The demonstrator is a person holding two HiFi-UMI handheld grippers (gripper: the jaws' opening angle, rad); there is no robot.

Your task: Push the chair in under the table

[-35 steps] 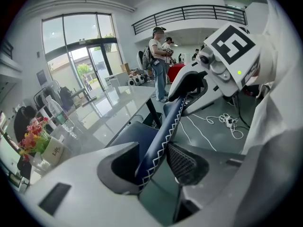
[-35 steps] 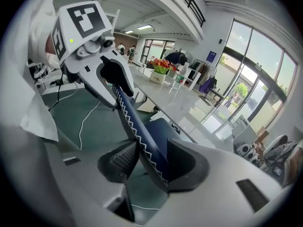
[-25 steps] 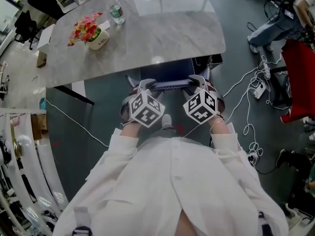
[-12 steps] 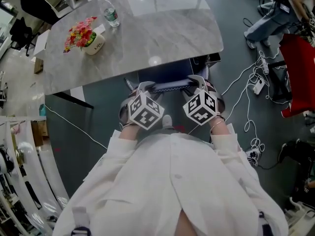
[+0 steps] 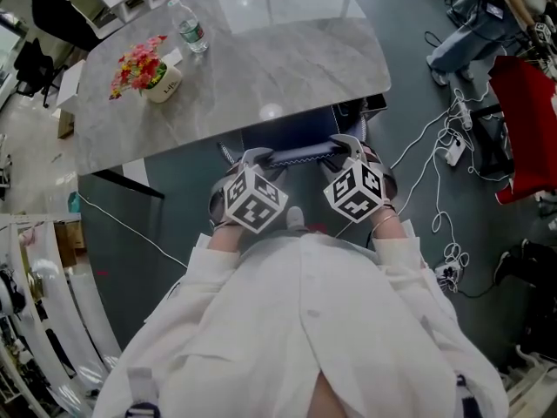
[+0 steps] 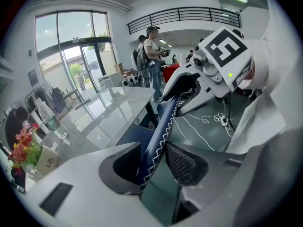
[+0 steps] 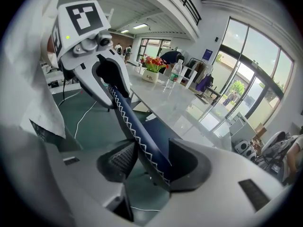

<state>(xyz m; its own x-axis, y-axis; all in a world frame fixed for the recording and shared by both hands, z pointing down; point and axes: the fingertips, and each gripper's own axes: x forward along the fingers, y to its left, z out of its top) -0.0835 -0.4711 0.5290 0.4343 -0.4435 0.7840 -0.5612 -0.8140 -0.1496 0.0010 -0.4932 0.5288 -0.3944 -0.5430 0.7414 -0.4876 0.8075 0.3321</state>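
while both grippers keep their place, the table [image 5: 261, 68] has drifted slightly up and left in the head view since a second ago. the left gripper [image 5: 255, 157] has just closed a little and clamps the chair back [image 5: 300, 153]. the right gripper [image 5: 349, 144] has just opened wider, straddling it loosely. the chair seat [image 5: 296, 131] lies mostly hidden under the table edge.
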